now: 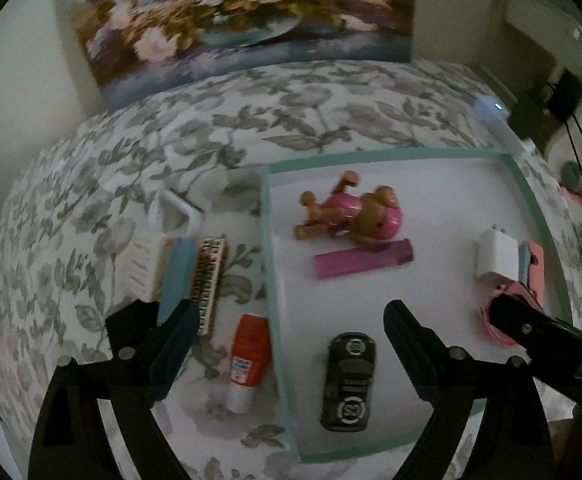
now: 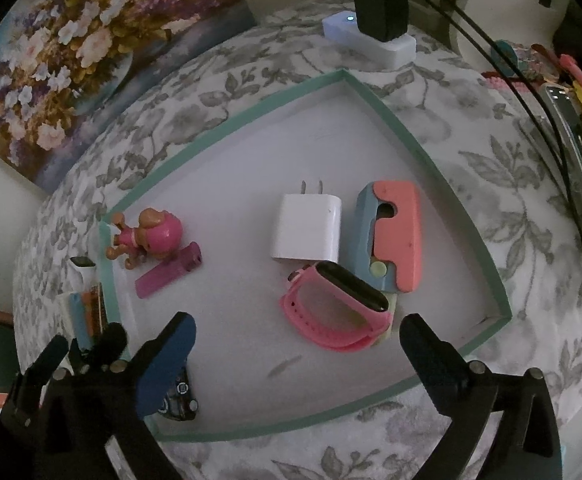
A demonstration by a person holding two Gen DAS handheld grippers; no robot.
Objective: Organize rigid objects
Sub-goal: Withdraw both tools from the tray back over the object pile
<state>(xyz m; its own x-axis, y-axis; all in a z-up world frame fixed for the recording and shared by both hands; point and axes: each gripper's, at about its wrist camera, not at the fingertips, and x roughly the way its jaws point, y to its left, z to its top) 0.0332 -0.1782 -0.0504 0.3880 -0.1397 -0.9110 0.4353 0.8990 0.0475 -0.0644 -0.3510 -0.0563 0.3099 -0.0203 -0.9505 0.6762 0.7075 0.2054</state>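
A white tray with a teal rim [image 1: 269,240] [image 2: 403,132] lies on a flowered cloth. My left gripper [image 1: 291,344] is open over the tray's left rim. A black toy car [image 1: 349,380] lies inside the tray and a red-and-white glue stick [image 1: 249,360] outside it, both untouched between the fingers. My right gripper [image 2: 299,356] is open just short of a pink watch [image 2: 331,312], which lies free. Also in the tray are a white charger [image 2: 307,228], a blue-and-coral case [image 2: 395,236], a pink dog figure [image 1: 351,212] and a purple bar [image 1: 363,258].
Left of the tray lie a blue-handled brush [image 1: 179,272], a patterned bar [image 1: 211,280] and a white piece [image 1: 175,210]. A flower painting [image 1: 231,20] leans at the back. A white block with a black plug [image 2: 371,28], cables and a remote [image 2: 571,152] are at the right.
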